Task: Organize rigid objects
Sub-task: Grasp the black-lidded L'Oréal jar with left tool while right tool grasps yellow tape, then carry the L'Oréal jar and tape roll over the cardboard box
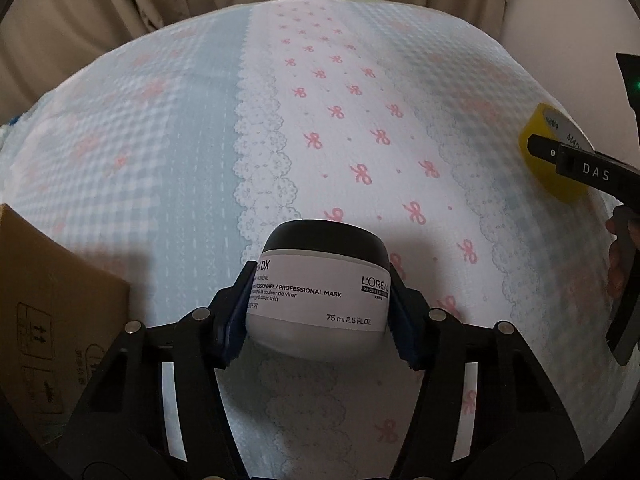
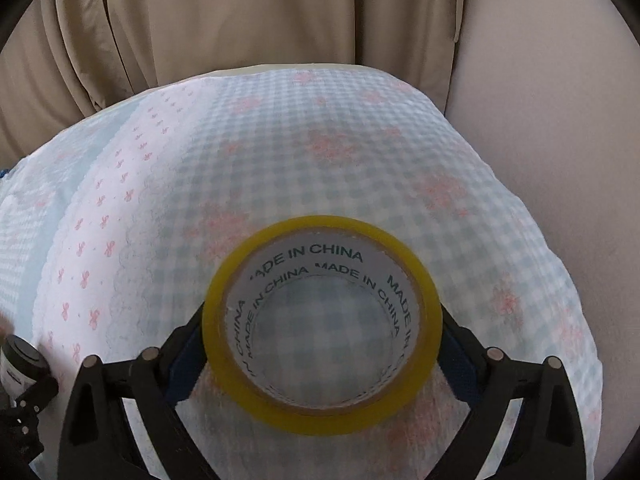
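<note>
One hair-mask jar (image 1: 318, 294), one tape roll (image 2: 322, 324), one cardboard box (image 1: 52, 312), two grippers; all on one bed-like surface under a quilted cloth (image 1: 360, 128), pale blue gingham panels, white panel with pink bows, lace-scallop print between.

Jar: squat round tub, rigid plastic, pale grey body with white printed label, dark domed lid; upright, lid up, axis vertical, label text facing the left wrist camera; sits on the cloth at the near middle, right of the box. Left gripper (image 1: 318, 312) narrowed onto it; blue pads touch the jar's left and right sides, so it grips the jar.

Tape roll: yellow-tinted clear tape on a white card core printed "MADE IN CHINA"; flat ring lying on its face, hole axis pointing up, gingham visible through the hole; on the blue-check panel, well right of the jar. Right gripper (image 2: 322, 344) set wide, one finger each side of the roll, pads right at its rim; contact I cannot tell.

Box: brown corrugated, printed handling marks, at the left edge; beige curtain (image 2: 240, 20) behind.
</note>
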The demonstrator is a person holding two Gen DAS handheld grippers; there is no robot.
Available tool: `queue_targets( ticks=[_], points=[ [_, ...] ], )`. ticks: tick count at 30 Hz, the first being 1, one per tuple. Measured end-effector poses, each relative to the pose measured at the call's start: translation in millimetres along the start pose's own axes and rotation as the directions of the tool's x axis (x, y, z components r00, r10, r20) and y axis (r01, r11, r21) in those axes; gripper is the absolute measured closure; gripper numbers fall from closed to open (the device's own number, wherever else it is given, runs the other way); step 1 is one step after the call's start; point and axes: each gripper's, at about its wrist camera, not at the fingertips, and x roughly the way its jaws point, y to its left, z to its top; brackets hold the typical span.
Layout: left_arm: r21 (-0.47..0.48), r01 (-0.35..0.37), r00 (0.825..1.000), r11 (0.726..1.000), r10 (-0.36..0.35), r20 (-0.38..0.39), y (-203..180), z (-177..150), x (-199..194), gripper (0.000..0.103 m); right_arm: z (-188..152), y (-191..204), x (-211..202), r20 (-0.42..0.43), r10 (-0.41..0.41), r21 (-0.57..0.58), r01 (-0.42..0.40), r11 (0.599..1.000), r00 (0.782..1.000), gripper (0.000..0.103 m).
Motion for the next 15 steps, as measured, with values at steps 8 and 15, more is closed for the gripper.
queue_targets(
  ticks=[8,15],
  points=[
    [-0.009,0.01,1.0,1.0,-0.01,0.018,-2.6,5.6,-17.5,0.047,2.9,-3.3,-18.3,0.022,0.007,0.002,-0.007,1.0,1.0,0.006],
    [-0.041,0.016,0.996,0.999,-0.012,0.083,-0.6,22.1,-82.3,0.047,20.7,-0.9,-74.7,0.072,0.029,0.018,-0.03,0.999,0.997,0.006]
  ],
)
